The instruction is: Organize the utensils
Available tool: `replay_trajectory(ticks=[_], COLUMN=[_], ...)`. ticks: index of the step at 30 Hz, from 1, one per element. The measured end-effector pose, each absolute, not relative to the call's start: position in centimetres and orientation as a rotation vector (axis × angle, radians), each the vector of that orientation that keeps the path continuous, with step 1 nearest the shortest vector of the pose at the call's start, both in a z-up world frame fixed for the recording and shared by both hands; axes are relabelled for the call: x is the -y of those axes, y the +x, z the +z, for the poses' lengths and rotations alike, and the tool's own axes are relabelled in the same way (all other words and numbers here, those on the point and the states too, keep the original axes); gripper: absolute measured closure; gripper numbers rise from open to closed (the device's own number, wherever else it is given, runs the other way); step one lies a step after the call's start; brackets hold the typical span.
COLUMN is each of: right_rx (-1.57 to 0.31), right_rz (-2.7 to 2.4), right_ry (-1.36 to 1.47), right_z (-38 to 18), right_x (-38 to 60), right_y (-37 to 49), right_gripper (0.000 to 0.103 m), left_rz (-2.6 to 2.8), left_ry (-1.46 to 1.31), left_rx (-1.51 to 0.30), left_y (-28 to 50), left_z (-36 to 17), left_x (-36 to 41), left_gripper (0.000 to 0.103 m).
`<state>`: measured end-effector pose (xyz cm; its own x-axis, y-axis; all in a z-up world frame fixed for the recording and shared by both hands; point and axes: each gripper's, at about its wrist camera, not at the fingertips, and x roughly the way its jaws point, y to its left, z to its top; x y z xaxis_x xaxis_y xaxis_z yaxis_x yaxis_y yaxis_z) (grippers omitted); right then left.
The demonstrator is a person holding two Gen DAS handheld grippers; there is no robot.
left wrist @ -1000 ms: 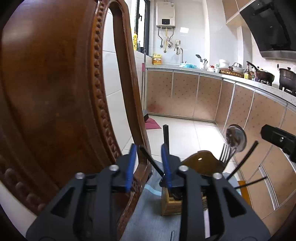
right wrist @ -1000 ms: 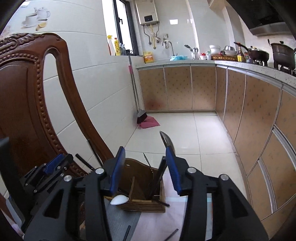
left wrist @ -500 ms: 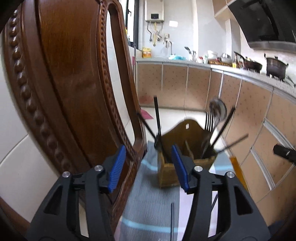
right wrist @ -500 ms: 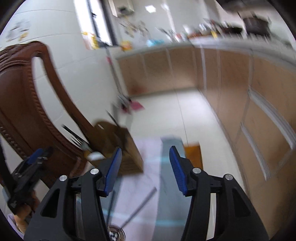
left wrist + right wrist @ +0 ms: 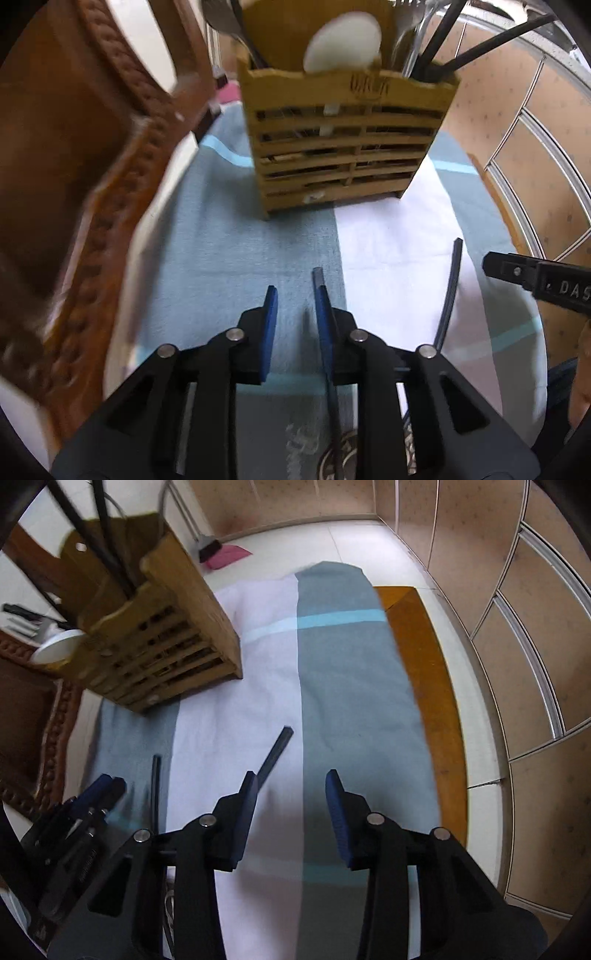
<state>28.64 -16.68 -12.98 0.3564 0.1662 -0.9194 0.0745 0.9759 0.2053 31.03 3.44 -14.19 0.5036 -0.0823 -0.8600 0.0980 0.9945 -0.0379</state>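
A slatted wooden utensil holder (image 5: 347, 140) stands on the striped cloth; it holds a white spoon (image 5: 343, 44), forks and black chopsticks. It also shows in the right wrist view (image 5: 159, 642). Two black chopsticks lie on the cloth. One chopstick (image 5: 317, 280) runs under my left gripper (image 5: 295, 291), which is open just above it. The other chopstick (image 5: 448, 295) lies to the right; in the right wrist view this chopstick (image 5: 275, 755) lies beside my open, empty right gripper (image 5: 291, 779).
A carved wooden chair back (image 5: 74, 184) stands close on the left. The cloth (image 5: 343, 686) covers a wooden table whose bare edge (image 5: 424, 664) shows on the right. Kitchen cabinets (image 5: 535, 627) and tiled floor lie beyond.
Both grippers have tilted down from near the holder's top toward the cloth. The left gripper has narrowed and now sits over a lying chopstick. The right gripper has moved back from the holder.
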Motion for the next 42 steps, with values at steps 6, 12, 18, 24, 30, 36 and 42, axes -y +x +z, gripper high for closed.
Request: replay_trajectory(ticks=[6, 12, 18, 24, 30, 36, 42], right_rx=[-1.244, -1.244, -1.251, -1.232, -1.203, -1.096, -0.955], right_rz=[0.026, 0.039, 0.015, 0.003, 0.035, 0.054, 0.083], right_ry=[0.238, 0.278, 0.223, 0.146, 0.188, 0.181, 0.144], right_z=[-14.1, -14.8, -15.7, -16.0, -15.3, -11.1, -4.7], right_x=[16.3, 16.5, 15.5, 14.4, 15.0, 15.5, 15.5], right_y=[31.2, 32.3, 33.1, 33.4, 33.0, 31.1, 27.4], right_gripper=[0.063, 0.063, 0.063, 0.086, 0.089, 0.09, 0.091], left_rz=[-0.142, -0.117, -0.12, -0.143, -0.175, -0.156, -0.11], left_ry=[0.033, 0.035, 0.052, 0.058, 0.026, -0.011, -0.067], left_rx=[-1.085, -1.113, -1.107, -1.095, -1.073, -0.928, -0.772], left_y=[33.2, 34.0, 34.7, 34.3, 34.0, 31.7, 28.6], left_z=[-15.7, -16.7, -16.8, -16.9, -16.4, -10.9, -4.6], left_x=[-2.5, -2.4, -1.5, -0.7, -0.6, -2.2, -4.5], left_gripper=[0.065, 0.067, 0.067, 0.087, 0.096, 0.096, 0.096])
